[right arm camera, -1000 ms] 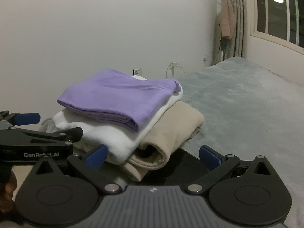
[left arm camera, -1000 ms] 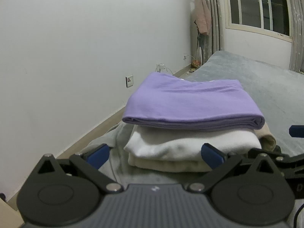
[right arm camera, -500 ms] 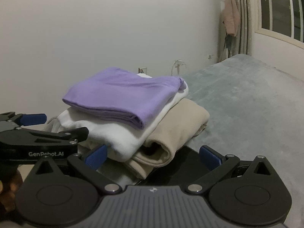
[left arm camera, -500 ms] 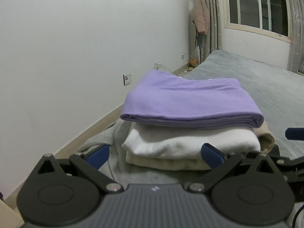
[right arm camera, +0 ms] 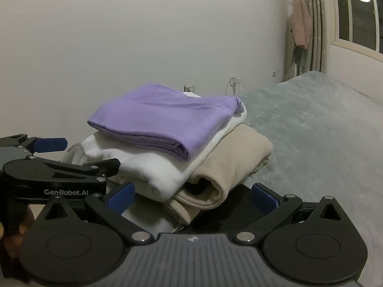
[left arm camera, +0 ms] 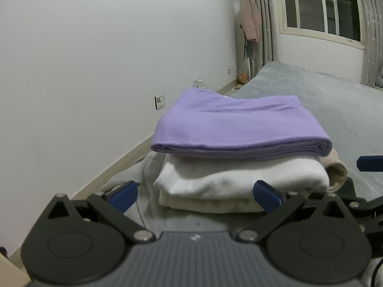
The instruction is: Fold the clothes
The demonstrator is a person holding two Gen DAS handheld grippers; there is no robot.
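Filling the bottom of the left wrist frame: left gripper [left arm camera: 195, 192], blue-padded fingers spread wide apart, nothing held between them. Filling the bottom of the right wrist frame: right gripper [right arm camera: 192, 196], fingers likewise spread wide, nothing held. At the left edge of the right wrist frame, the left gripper appears side-on, black body marked "GenRobot.AI", with part of a hand [right arm camera: 14, 229] showing beneath it.

Just beyond the fingertips, centre of both frames: stack of folded clothes on the near end of a bed [right arm camera: 323, 129].
- Top: purple garment [left arm camera: 234, 124], folded flat, folded edge toward the left wrist camera.
- Second: white garment [left arm camera: 239, 179], thick, folded, lying directly under the purple one.
- Third: beige garment [right arm camera: 239, 160], folded, its rolled edge sticking out to the right of the white one in the right wrist frame.
- Beneath and to the left of the stack: light grey garment [left arm camera: 143, 167], loosely spread.
- Lower centre of the right wrist frame: a dark glossy flat item [right arm camera: 229, 215] just beside the beige garment; what it is cannot be told.

Middle distance: grey-green plush bed cover, running to the right edge of both frames.

Far: white wall [left arm camera: 95, 71] with a socket [left arm camera: 160, 101]; pink garment [left arm camera: 250, 21] hanging at the curtains [left arm camera: 265, 24], upper right; window [left arm camera: 320, 4] reflecting a ceiling light.
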